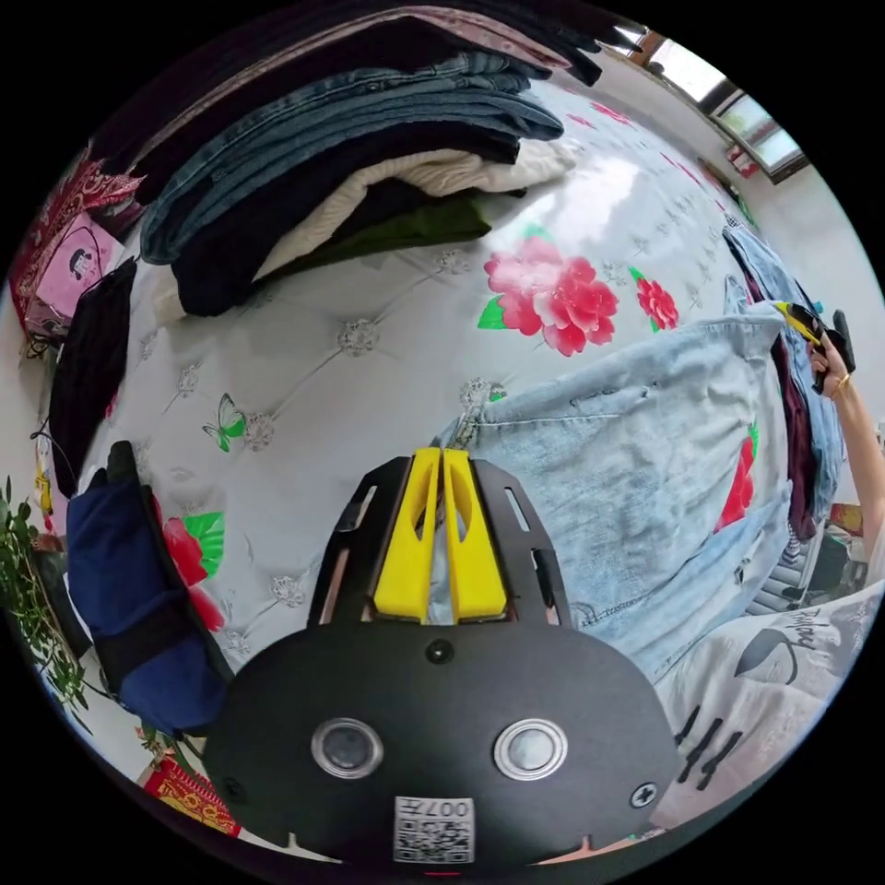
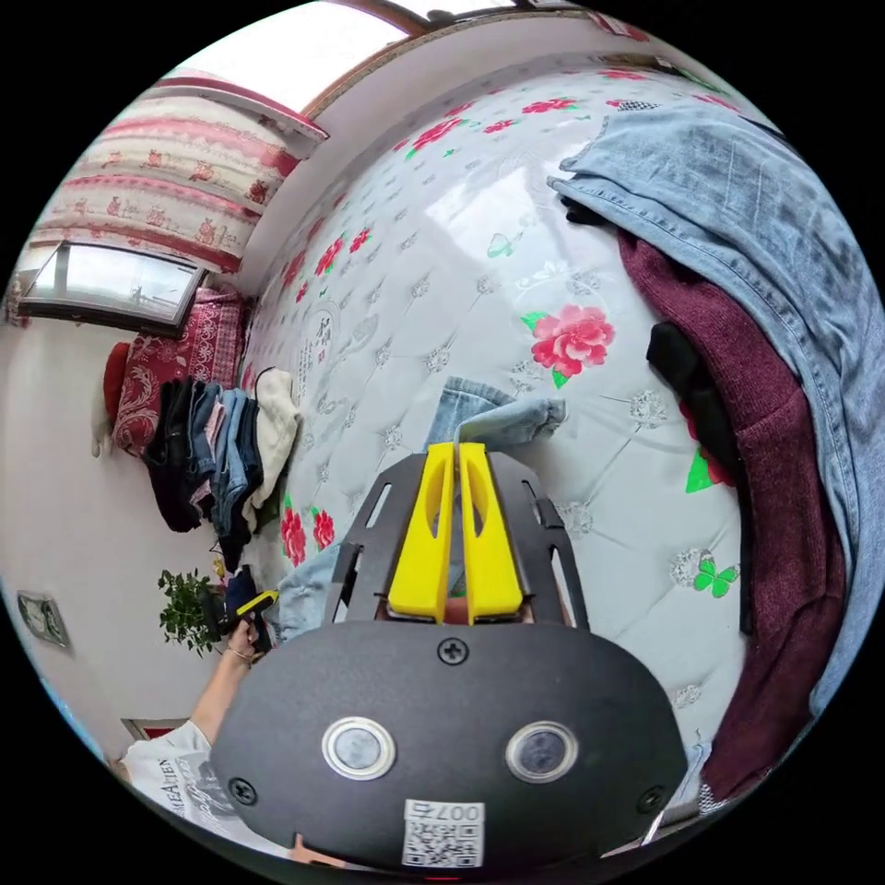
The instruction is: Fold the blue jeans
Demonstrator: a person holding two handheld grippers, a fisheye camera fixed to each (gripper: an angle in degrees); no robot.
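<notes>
Currently the blue jeans [image 1: 636, 461] are stretched across the mattress [image 1: 369, 369], their long axis spanned from the left gripper [image 1: 441, 461] to the right gripper [image 2: 458, 456]. Denim is pinched between each gripper's closed yellow jaws.

1. Support surface: a bed [image 1: 369, 369], covered in white quilted fabric printed with red flowers and green butterflies.
2. Light blue jeans [image 1: 636, 461] lie spread on it.
3. A stack of folded clothes [image 1: 369, 157] rests near one edge.
4. A heap of unfolded garments [image 2: 774, 387], denim over maroon, lies apart from the stack.
</notes>
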